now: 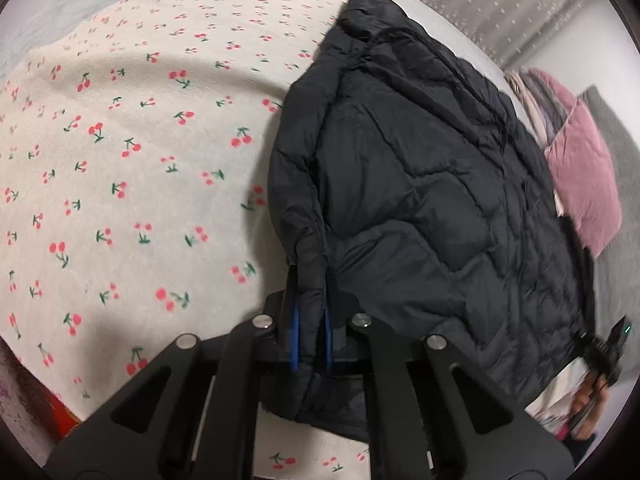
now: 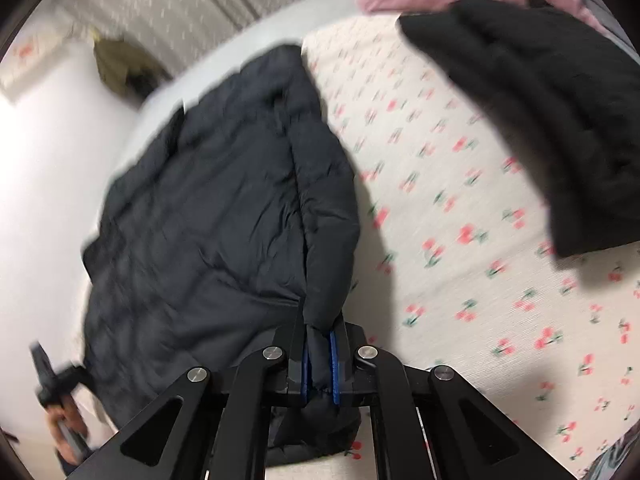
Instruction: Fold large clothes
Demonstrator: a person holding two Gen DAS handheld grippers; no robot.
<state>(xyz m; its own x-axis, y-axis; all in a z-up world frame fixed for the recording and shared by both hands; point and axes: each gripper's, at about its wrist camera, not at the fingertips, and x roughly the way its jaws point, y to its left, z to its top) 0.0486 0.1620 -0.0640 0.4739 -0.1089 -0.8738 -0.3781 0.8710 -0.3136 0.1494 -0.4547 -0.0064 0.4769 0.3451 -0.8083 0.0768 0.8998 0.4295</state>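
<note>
A large black quilted puffer jacket (image 1: pixel 420 200) hangs stretched between my two grippers above a bed with a cream cherry-print sheet (image 1: pixel 120 160). My left gripper (image 1: pixel 311 320) is shut on an edge of the jacket, with fabric bunched between its blue pads. My right gripper (image 2: pixel 320 356) is shut on another edge of the same jacket (image 2: pixel 208 220). In the left wrist view the right gripper (image 1: pixel 604 352) and the hand holding it show at the far right edge. The right wrist view is blurred.
A second dark garment (image 2: pixel 540 120) lies on the cherry sheet (image 2: pixel 460 280) at the upper right. A pink cushion (image 1: pixel 584 176) and stacked fabrics sit by the grey curtain (image 1: pixel 500 0). A white wall (image 2: pixel 40 160) is at the left.
</note>
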